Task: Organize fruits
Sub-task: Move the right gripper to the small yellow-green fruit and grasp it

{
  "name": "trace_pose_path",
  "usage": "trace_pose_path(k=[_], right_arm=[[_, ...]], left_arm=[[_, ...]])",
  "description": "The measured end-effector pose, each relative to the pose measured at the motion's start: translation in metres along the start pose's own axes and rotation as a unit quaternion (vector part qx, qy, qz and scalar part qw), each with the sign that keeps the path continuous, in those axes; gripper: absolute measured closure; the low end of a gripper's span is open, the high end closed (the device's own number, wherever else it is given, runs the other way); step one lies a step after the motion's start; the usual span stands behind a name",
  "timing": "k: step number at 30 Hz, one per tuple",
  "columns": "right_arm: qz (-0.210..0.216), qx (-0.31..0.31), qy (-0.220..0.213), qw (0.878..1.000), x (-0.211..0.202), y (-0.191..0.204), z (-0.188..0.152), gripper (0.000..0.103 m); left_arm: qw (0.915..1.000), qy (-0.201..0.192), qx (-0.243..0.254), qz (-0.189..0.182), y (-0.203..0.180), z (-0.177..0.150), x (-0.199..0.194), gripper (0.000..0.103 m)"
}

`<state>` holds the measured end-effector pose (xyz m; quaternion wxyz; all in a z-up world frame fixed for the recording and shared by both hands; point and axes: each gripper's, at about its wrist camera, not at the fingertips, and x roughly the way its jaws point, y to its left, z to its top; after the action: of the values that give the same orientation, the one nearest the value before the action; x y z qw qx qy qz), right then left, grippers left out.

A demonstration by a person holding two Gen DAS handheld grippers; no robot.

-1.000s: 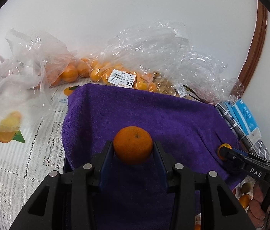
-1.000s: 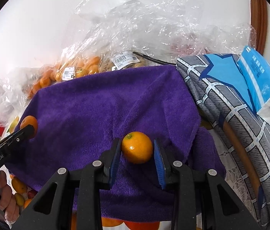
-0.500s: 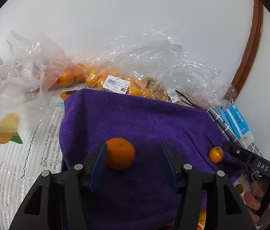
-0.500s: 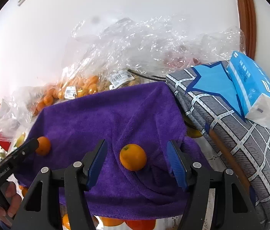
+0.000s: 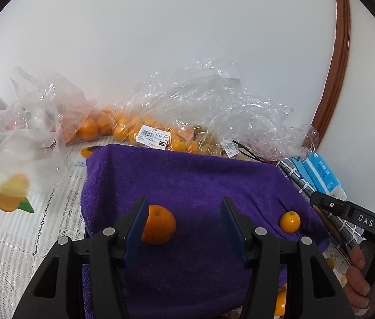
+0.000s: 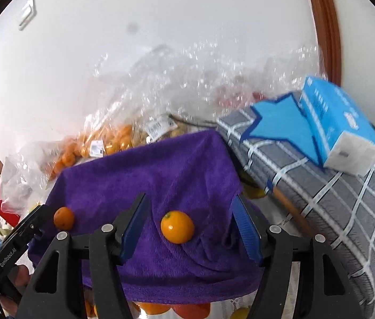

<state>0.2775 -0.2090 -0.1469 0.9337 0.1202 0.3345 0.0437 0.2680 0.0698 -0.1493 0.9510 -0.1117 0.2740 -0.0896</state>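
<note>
A purple towel (image 5: 187,175) (image 6: 147,164) is spread over a raised surface. On it lies an orange (image 5: 158,224) (image 6: 63,218), between the jaws of my left gripper (image 5: 184,204). It sits right by the left pad, far from the right one, and the gripper is open. A smaller orange fruit (image 6: 177,227) (image 5: 290,221) rests on the towel's right part between the jaws of my right gripper (image 6: 190,202). Those jaws are opening and neither pad touches it. Each wrist view shows the other gripper's finger at its edge beside the fruit.
Clear plastic bags of oranges (image 5: 134,130) (image 6: 102,143) lie against the white wall behind the towel. A grey checked cloth (image 6: 333,199) with a blue tissue pack (image 6: 341,127) is on the right. A lace tablecloth (image 5: 28,239) with fruit pictures lies to the left.
Both grippers were shut on their fruit a second ago and have opened. The orange and the small fruit now lie free on the towel, and the right gripper has risen slightly.
</note>
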Motion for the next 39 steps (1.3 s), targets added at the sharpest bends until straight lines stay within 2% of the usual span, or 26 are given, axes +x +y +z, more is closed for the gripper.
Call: trace_pose_path(k=[3, 6, 13, 20, 25, 28, 30, 32, 35, 38, 39], right_arm=[[-0.016, -0.017, 0.005, 1.0, 0.002, 0.004, -0.002, 0.034], [-0.019, -0.034, 0.02, 0.999, 0.007, 0.011, -0.004, 0.034], [0.007, -0.063, 0.013, 0.998, -0.005, 0.022, -0.014, 0.034], [-0.017, -0.088, 0.021, 0.996, -0.026, 0.015, -0.047, 0.034], [0.022, -0.039, 0.023, 0.999, -0.049, -0.005, -0.069, 0.034], [0.011, -0.018, 0.03, 0.999, -0.053, -0.02, -0.082, 0.034], [0.02, 0.002, 0.041, 0.999, -0.053, -0.029, -0.084, 0.04], [0.008, 0.024, 0.032, 0.999, -0.054, -0.037, -0.083, 0.042], [-0.009, 0.04, 0.033, 0.999, -0.051, -0.045, -0.082, 0.056], [0.004, 0.057, 0.06, 0.997, -0.041, -0.052, -0.081, 0.069], [0.006, 0.061, 0.065, 0.996, -0.039, -0.054, -0.08, 0.07]], left_arm=[[1.0, 0.003, -0.002, 0.004, 0.001, 0.0, 0.0, 0.049], [0.9996, 0.014, -0.011, -0.02, 0.004, 0.001, 0.0, 0.05], [0.9987, 0.017, -0.045, -0.018, 0.017, 0.002, 0.001, 0.049], [0.9976, 0.012, -0.067, -0.012, 0.025, 0.004, 0.001, 0.039], [0.9981, 0.008, -0.061, -0.006, 0.022, 0.004, 0.001, 0.038], [0.9982, 0.007, -0.06, -0.005, 0.022, 0.004, 0.0, 0.038], [0.998, 0.006, -0.062, -0.007, 0.022, 0.005, 0.0, 0.037], [0.998, 0.008, -0.062, -0.004, 0.023, 0.005, 0.0, 0.037], [0.9981, 0.007, -0.061, -0.002, 0.023, 0.004, -0.001, 0.037], [0.9984, 0.005, -0.057, 0.001, 0.022, 0.003, -0.002, 0.037], [0.9984, 0.006, -0.056, 0.001, 0.022, 0.003, -0.002, 0.037]])
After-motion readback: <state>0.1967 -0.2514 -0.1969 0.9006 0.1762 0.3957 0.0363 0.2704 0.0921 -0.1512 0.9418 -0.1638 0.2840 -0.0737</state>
